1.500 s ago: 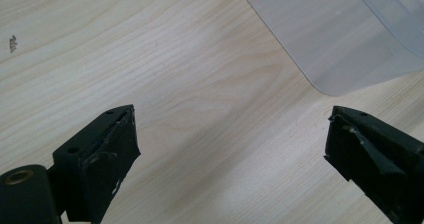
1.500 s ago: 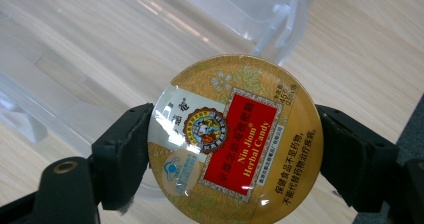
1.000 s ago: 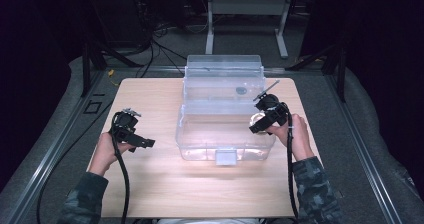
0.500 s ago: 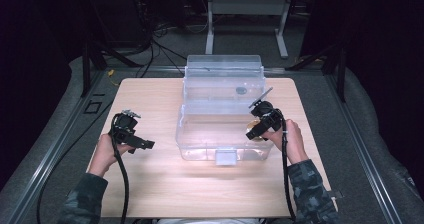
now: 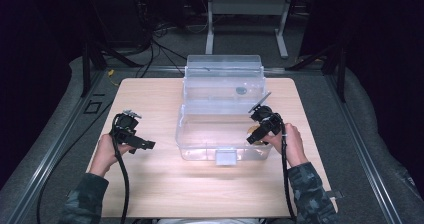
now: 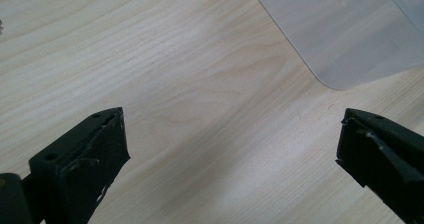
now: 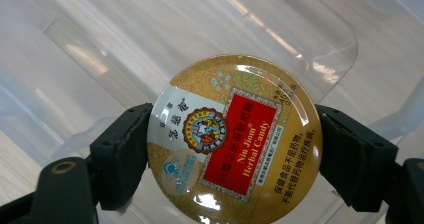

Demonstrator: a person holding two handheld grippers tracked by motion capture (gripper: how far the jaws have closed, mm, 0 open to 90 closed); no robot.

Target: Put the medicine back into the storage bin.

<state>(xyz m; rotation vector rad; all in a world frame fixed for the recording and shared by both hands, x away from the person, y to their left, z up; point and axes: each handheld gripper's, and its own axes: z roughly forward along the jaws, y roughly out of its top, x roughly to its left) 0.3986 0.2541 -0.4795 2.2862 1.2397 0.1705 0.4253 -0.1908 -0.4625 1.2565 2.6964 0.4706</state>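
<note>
Candy tin (image 7: pixel 234 139) locked between the jaws of the right gripper (image 7: pixel 234 149) — a round gold tin with a red label, clamped at its two edges, lid facing the camera. In the high view the right gripper (image 5: pixel 256 134) sits over the right end of the clear plastic box (image 5: pixel 200 134), the tin held just inside its near right corner above the box floor. The box stands in the middle of the wooden table (image 5: pixel 150 184), lid (image 5: pixel 223 79) tipped open at the back. Over on the left, the left gripper (image 5: pixel 142 145) hangs just above the bare tabletop, well apart from the box — jaws spread wide, nothing between them, only a corner of the box (image 6: pixel 345 34) ahead.
</note>
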